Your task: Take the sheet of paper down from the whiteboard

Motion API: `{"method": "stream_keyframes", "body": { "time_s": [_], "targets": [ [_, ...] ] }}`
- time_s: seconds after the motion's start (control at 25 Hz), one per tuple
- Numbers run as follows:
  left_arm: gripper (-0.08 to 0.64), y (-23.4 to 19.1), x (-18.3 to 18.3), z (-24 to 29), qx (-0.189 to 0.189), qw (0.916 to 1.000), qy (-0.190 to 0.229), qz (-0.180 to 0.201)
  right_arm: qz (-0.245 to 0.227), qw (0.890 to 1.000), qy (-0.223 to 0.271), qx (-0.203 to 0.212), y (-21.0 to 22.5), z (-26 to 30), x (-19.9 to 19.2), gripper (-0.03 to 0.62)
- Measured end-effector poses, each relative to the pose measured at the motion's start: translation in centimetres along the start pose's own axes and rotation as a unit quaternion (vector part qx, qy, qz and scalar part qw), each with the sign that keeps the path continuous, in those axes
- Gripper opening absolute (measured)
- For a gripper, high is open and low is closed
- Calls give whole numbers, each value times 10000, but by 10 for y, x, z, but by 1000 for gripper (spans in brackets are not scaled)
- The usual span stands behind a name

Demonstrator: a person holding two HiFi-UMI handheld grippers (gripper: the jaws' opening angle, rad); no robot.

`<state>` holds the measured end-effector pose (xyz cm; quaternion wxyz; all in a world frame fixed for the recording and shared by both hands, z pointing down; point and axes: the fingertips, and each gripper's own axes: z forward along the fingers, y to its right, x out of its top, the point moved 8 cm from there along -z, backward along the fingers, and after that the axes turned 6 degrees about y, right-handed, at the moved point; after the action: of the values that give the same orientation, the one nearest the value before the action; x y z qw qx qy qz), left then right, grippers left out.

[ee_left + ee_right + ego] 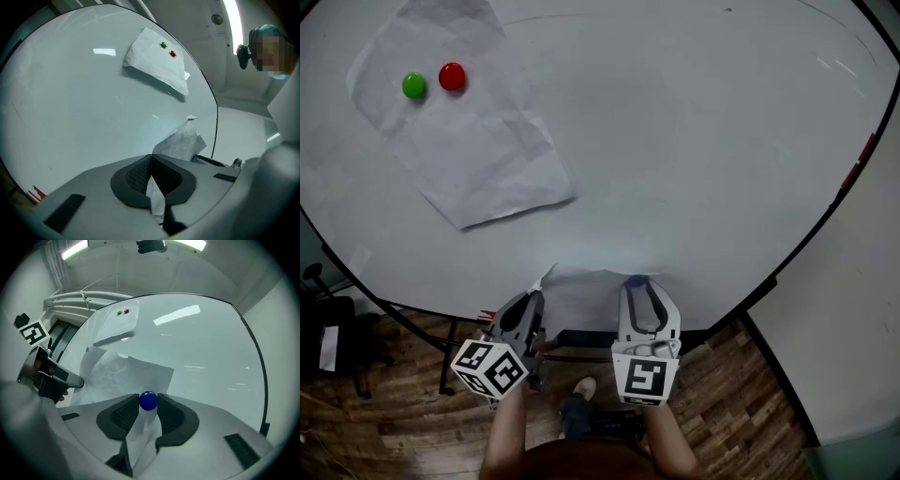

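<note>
On the whiteboard (703, 141) a creased white sheet (581, 283) lies at the lower edge, right in front of both grippers. My left gripper (535, 298) is shut on the sheet's left edge; paper (180, 143) runs between its closed pads (136, 174). My right gripper (148, 401) has its pads pressed against a blue ball magnet (148, 400) that sits on the same sheet (126, 373); the magnet (635, 280) is at the sheet's right side. A second crumpled sheet (478, 141) hangs higher up on the left under a green magnet (413, 85) and a red magnet (452, 76).
The board's black frame (825, 220) curves along the right and bottom. Below it are a wooden floor (741, 394), stand legs (450, 352) and a dark chair (328, 328) at the left. A pale wall (862, 309) stands at the right.
</note>
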<state>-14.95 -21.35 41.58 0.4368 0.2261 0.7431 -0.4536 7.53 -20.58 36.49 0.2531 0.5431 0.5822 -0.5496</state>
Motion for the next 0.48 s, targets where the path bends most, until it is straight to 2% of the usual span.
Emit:
{"method": "stream_keyframes", "body": {
  "time_s": [0.48],
  "targets": [
    [23,-4,4,-4,118,9999,-29,9,20,10000,27,-22,5,0,5,135]
  ]
}}
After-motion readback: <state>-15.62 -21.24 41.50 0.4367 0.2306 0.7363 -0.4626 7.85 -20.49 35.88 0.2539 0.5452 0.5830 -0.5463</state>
